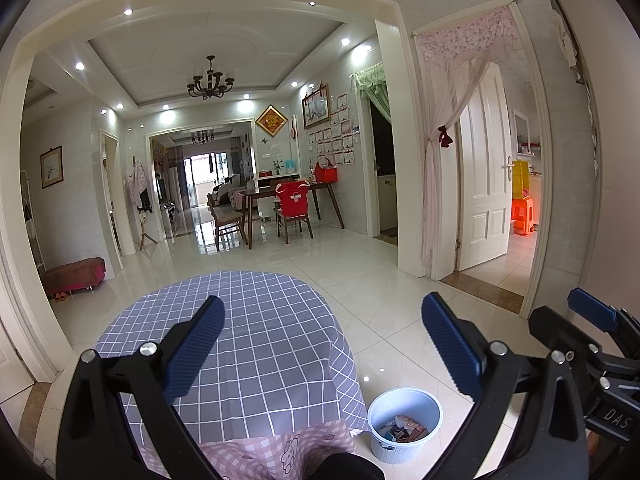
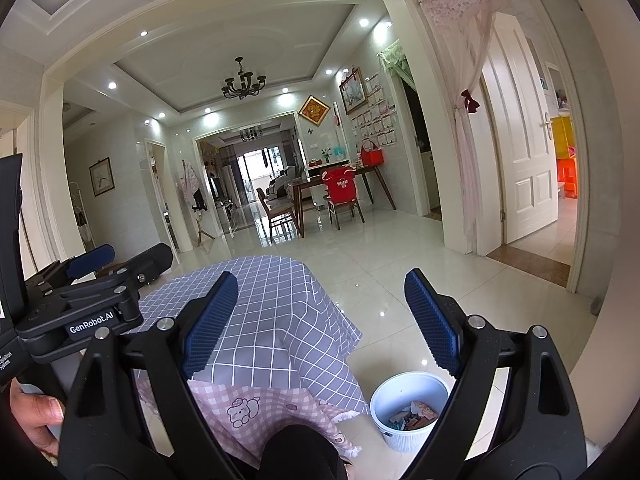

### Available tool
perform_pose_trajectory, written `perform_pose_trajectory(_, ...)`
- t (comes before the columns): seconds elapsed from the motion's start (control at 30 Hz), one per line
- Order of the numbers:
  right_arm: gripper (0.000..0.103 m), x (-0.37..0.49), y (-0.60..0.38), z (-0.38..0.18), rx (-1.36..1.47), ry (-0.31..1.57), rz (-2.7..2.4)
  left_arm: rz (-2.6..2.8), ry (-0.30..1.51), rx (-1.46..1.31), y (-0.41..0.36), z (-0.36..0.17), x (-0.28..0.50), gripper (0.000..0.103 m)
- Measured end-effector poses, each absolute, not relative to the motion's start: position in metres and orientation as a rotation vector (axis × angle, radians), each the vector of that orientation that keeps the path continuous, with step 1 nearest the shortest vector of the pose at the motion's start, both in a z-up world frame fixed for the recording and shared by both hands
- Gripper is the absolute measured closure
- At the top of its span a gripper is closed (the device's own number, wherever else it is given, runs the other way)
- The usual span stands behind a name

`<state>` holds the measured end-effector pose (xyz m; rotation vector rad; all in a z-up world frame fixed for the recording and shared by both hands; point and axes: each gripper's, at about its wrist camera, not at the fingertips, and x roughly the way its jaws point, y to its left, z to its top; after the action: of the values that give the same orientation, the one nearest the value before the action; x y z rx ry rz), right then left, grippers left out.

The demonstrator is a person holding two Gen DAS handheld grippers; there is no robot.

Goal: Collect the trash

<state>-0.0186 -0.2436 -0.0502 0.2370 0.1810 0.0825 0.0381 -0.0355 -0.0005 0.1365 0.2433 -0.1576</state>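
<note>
The tiled floor (image 1: 400, 300) runs pale and glossy from the foreground back to a dining set and an open hallway, with a white door (image 1: 486, 176) standing ajar at the right behind a tied pink curtain (image 1: 444, 120). In the foreground stands a table (image 1: 276, 320) draped in a grey cloth with a white grid, and a pink checked cloth (image 2: 256, 408) with a cartoon print hangs below its near edge. On the floor just beside the table's right side sits a pale blue bin (image 1: 404, 430), upright, with crumpled trash (image 1: 406, 428) of wrappers and paper lying in its bottom. The left tool (image 1: 322, 340) hovers above the near part of the table, released, its blue-padded fingers (image 1: 196, 344) spread wide with nothing between them. The right tool (image 2: 320, 320) hangs alongside it at much the same height, likewise released and empty, its jaws wide apart. In the right wrist view a person's hand (image 2: 30, 420) grips the left tool's handle at the lower left edge.
</note>
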Motion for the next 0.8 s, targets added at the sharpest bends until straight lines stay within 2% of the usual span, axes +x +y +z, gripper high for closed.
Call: perform_pose_trajectory(0.8, 0.019, -0.0185, -0.2423, -0.0485, 0.242, 0.183, 0.086, -0.158, 0.246, 0.139, -0.0343, -0.0034, 0.0369, 0.006)
